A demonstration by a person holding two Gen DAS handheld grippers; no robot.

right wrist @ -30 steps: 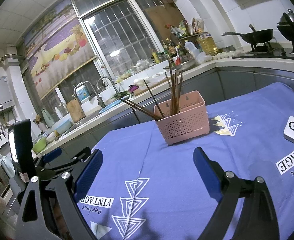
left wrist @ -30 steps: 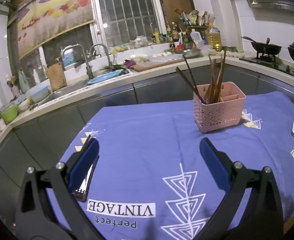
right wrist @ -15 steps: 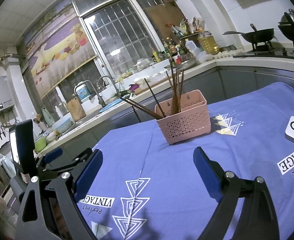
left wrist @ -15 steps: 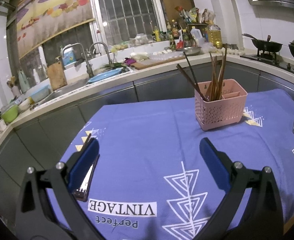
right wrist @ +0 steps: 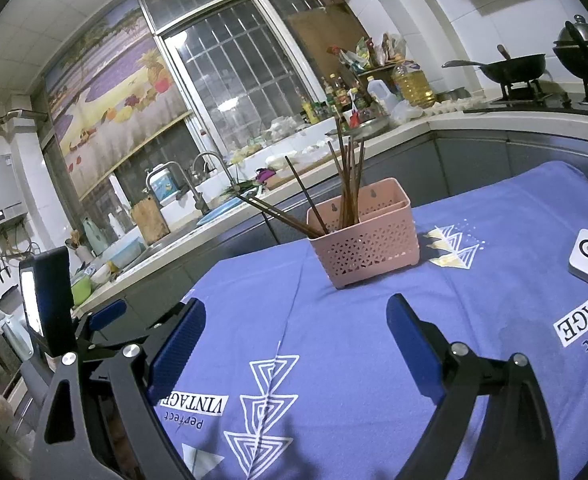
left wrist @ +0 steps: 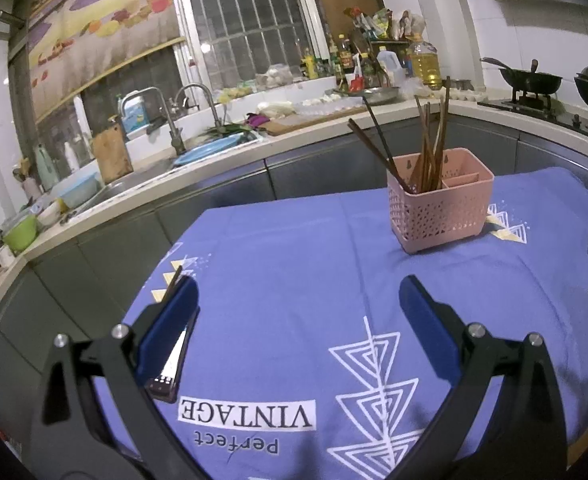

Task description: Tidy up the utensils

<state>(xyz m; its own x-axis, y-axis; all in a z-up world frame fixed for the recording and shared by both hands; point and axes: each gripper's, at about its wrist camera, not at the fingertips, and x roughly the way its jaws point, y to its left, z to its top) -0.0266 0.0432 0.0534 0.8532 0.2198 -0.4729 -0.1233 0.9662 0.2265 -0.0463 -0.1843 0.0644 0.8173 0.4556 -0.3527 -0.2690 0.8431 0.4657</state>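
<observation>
Both cameras have drifted only slightly over the last second: the pink caddy sits a touch lower and nearer in my left view, and nothing on the worktop has shifted. My left gripper hangs above the purple cloth with its jaws spread wide and empty; my right gripper is the same, jaws wide, nothing between them. The chopsticks stand bundled in one compartment of the caddy, a few leaning out toward the sink side, while the neighbouring compartment looks empty. I see no loose utensils on the cloth, so I judge the sorting to be at or near its end, and this small drift reads to me as idling, not an approach. A phone lies flat just beside my left jaw, and a small white device rests near the cloth's right edge, well apart from the caddy.
</observation>
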